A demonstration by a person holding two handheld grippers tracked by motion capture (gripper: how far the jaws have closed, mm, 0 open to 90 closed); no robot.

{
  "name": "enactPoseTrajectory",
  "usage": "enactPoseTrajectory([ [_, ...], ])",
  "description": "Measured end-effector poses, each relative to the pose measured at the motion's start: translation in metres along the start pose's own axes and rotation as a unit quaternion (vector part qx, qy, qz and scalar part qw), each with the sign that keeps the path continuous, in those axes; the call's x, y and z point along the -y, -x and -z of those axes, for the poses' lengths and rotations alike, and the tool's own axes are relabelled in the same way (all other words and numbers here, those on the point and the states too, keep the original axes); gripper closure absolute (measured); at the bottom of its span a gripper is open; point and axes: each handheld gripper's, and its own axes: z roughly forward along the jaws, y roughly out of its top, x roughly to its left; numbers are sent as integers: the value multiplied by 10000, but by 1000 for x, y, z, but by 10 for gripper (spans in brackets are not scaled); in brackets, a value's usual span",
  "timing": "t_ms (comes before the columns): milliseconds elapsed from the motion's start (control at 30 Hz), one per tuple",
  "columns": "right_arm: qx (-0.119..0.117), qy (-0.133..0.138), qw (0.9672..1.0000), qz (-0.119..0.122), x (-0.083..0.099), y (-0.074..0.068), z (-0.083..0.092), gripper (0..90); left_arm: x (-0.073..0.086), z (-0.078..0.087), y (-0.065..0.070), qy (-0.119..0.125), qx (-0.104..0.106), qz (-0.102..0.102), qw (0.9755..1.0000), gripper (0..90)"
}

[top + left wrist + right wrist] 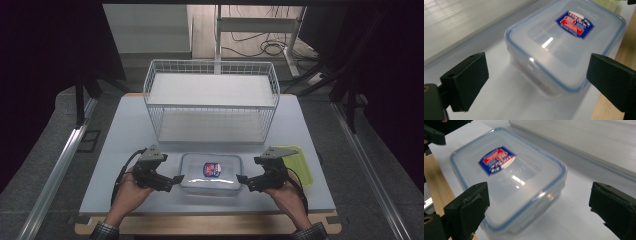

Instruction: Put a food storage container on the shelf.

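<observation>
A clear plastic food box [211, 173] with a blue-rimmed lid and a red-and-blue label lies flat near the table's front edge. My left gripper [178, 178] stands open just off the box's left end, its tips pointing at it. In the left gripper view the box [564, 47] lies ahead of the wide-apart jaws of my left gripper [536, 80], and no pad touches it. My right gripper [240, 178] is open at the box's right end. In the right gripper view the box [506, 177] sits beyond the spread jaws of my right gripper [539, 205], untouched.
A white wire two-tier rack [210, 100] stands behind the box at the middle of the pale table [125, 130]. A yellow-green lid or tray [301, 162] lies flat at the right, partly under my right gripper. The wooden front edge [210, 225] is close.
</observation>
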Motion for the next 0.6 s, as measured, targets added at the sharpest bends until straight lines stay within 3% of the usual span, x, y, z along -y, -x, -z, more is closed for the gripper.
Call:
enactPoseTrajectory([
  [133,16,-123,9999,-10,-8,-1,-8,25,-3,-16,0,-51,181,150,9997,47],
  [200,72,-227,9997,-61,-9,-1,-12,18,-3,-24,1,-158,134,143,9997,41],
  [300,-61,-364,9990,-237,-6,0,-19,10,-2,-28,2,-279,177,138,9994,34],
  [367,-153,-535,9980,-301,-2,1,-23,2,0,-30,0,-268,285,238,9990,25],
  [600,-580,-752,9929,-720,4,5,-39,10,5,-42,-11,-334,818,744,9933,0],
])
